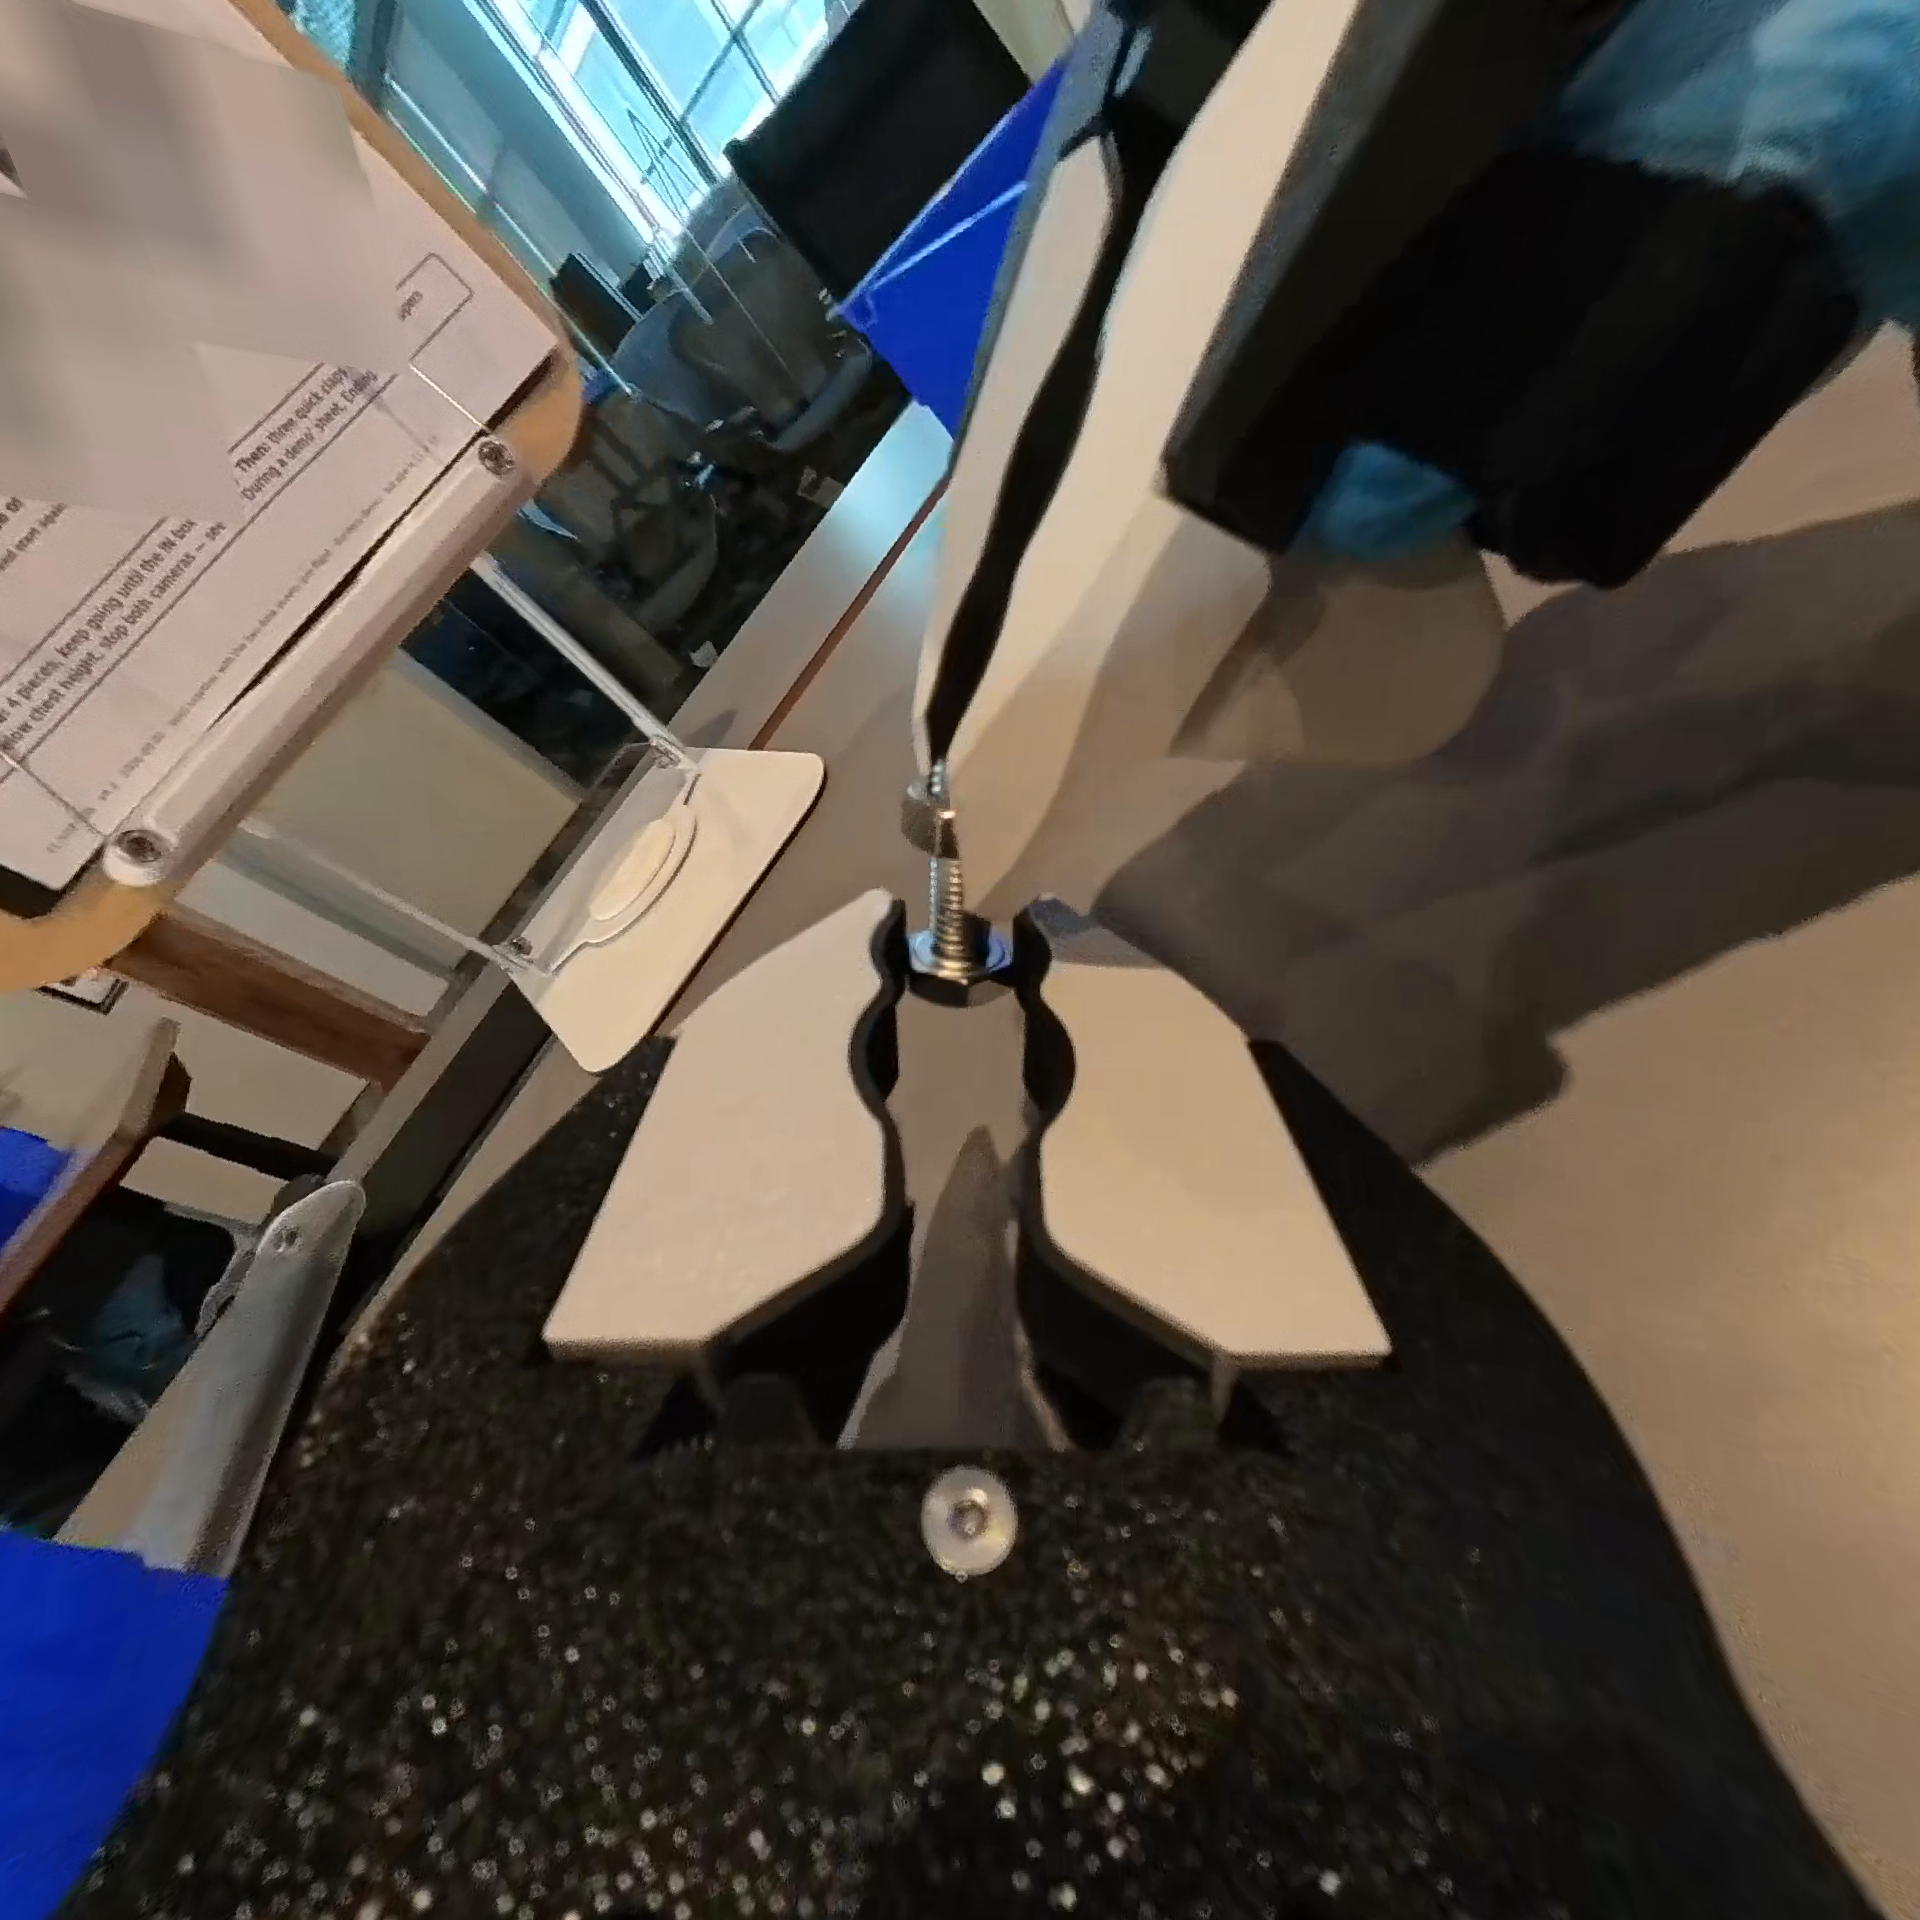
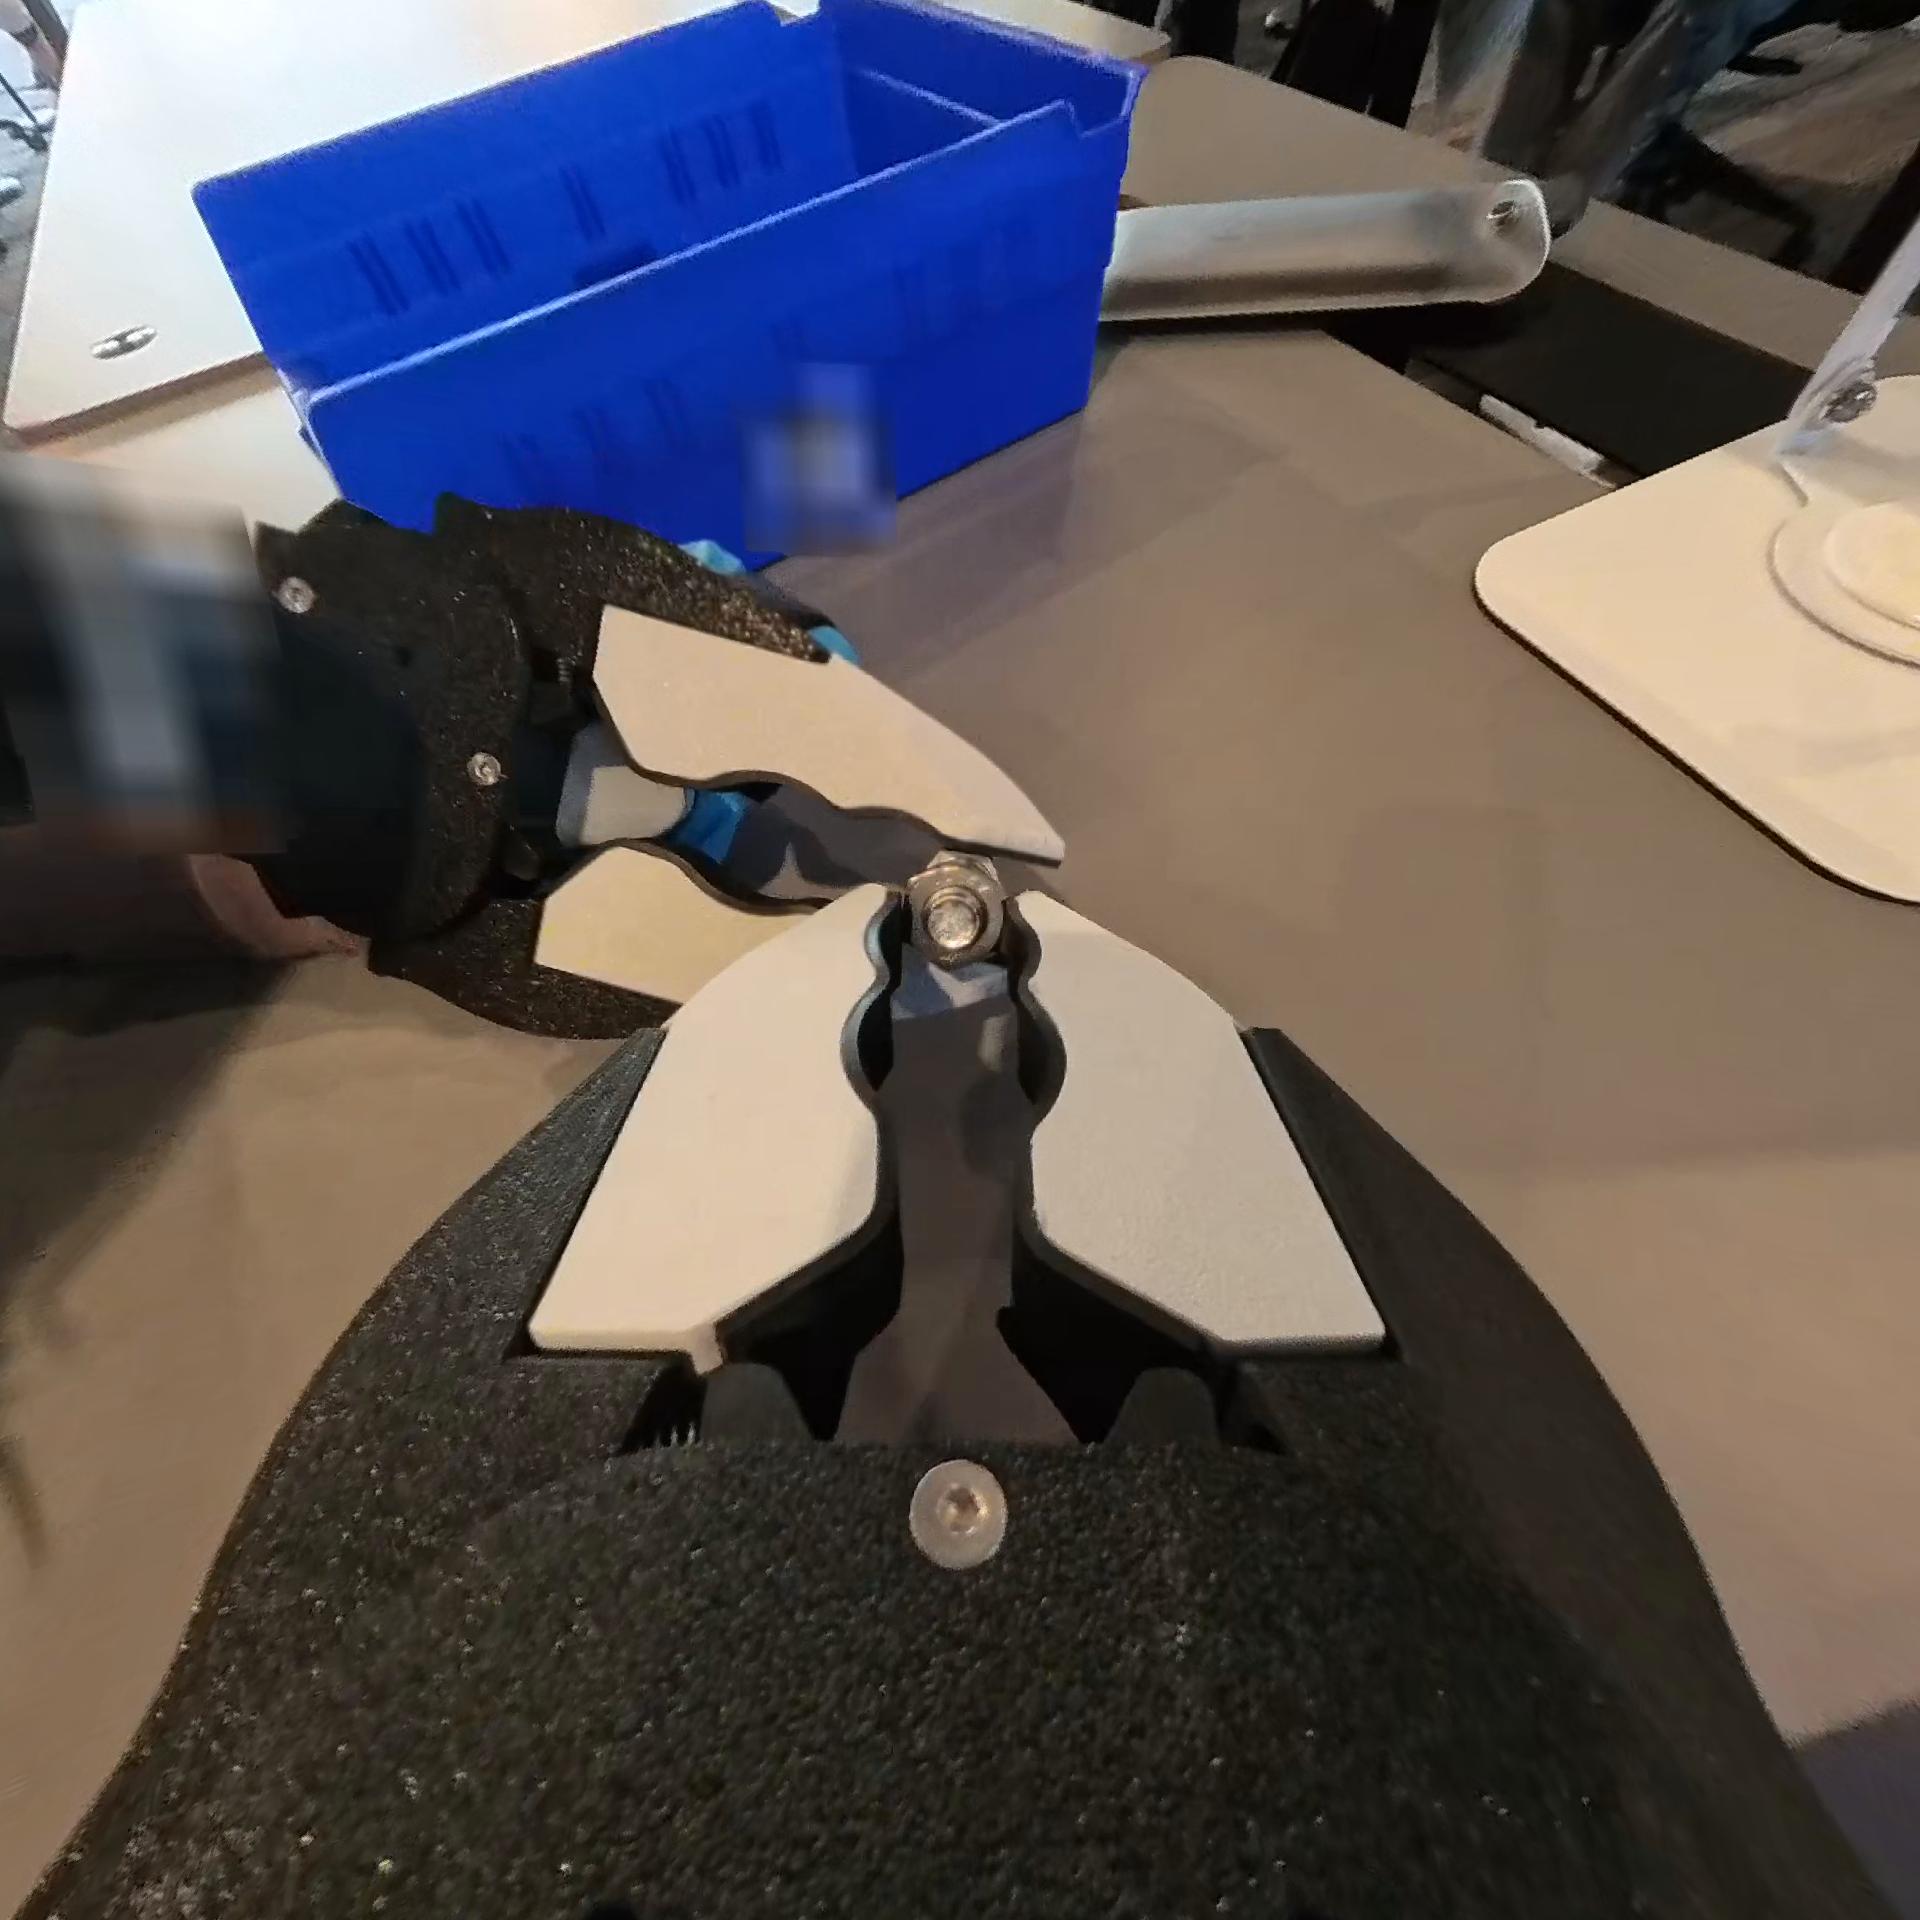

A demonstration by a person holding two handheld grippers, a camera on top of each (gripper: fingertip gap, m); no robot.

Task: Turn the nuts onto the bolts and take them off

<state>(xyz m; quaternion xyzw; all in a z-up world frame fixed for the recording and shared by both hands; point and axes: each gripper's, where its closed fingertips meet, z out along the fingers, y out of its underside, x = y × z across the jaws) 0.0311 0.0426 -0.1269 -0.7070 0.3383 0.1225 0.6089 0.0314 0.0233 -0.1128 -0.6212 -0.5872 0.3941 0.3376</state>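
A steel bolt [image 1: 943,868] spans between my two grippers above the grey table [image 1: 1662,1247]. My left gripper [image 1: 951,940] is shut on the hex nut [image 1: 951,961], which sits on the bolt's thread. My right gripper [image 1: 935,774] comes in from above right and is shut on the bolt's head [image 1: 925,805]. In the right wrist view my right gripper [image 2: 951,925] grips the bolt head [image 2: 951,923] at its fingertips. My left gripper [image 2: 997,847] comes in from the left and pinches the nut [image 2: 964,864] just behind it.
A blue bin [image 2: 675,270] stands on the table behind the left gripper. A white stand base [image 2: 1704,665] with a clear post sits at the right; it also shows in the left wrist view [image 1: 675,883], carrying a printed sheet [image 1: 239,540]. A metal bar [image 2: 1320,249] lies beyond the bin. Left and right tips are no more than a few centimetres apart.
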